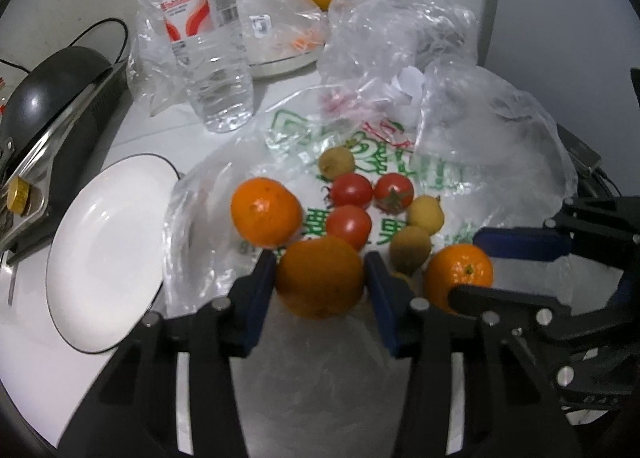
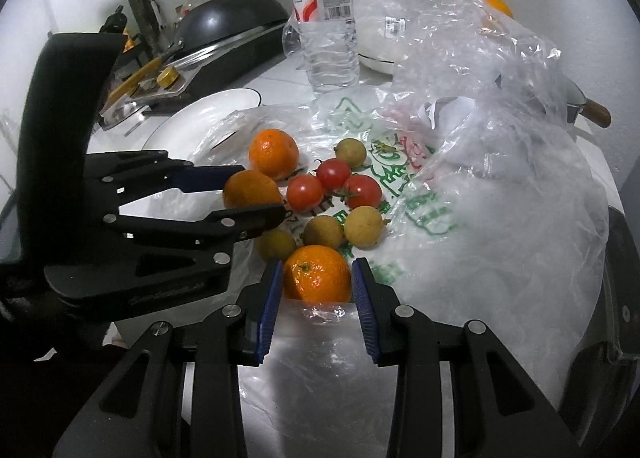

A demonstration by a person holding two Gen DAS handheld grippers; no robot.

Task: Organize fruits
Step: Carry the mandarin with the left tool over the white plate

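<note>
- Plate [image 1: 100, 242] at far left, white and bare, just beside the printed plastic bag [image 1: 360, 162]; sits nearer the left gripper than the right.
- Left gripper [image 1: 320, 258] clenched on the left mandarin [image 1: 320, 282], blue pads pressing its two flanks. Holds the fruit straight ahead between the fingers, at the near-left edge of the heap on the bag.
- Round fruit, so no long axis to mind. Probably calls for a lift clear of the heap, then a carry leftward to the plate, the likely home.
- Middle of the bag: a third mandarin [image 1: 266, 212], three tomatoes [image 1: 352, 190] and small yellow-brown fruits [image 1: 410, 250], crowded close behind and between the two gripped mandarins.
- Right gripper [image 2: 318, 265] grasping the right mandarin [image 2: 318, 278], pads against both sides, at the near edge of the heap. Shows a fold of bag film just under the fruit, which might drag along.
- Lies farther from the plate, with the left gripper across the way.
</note>
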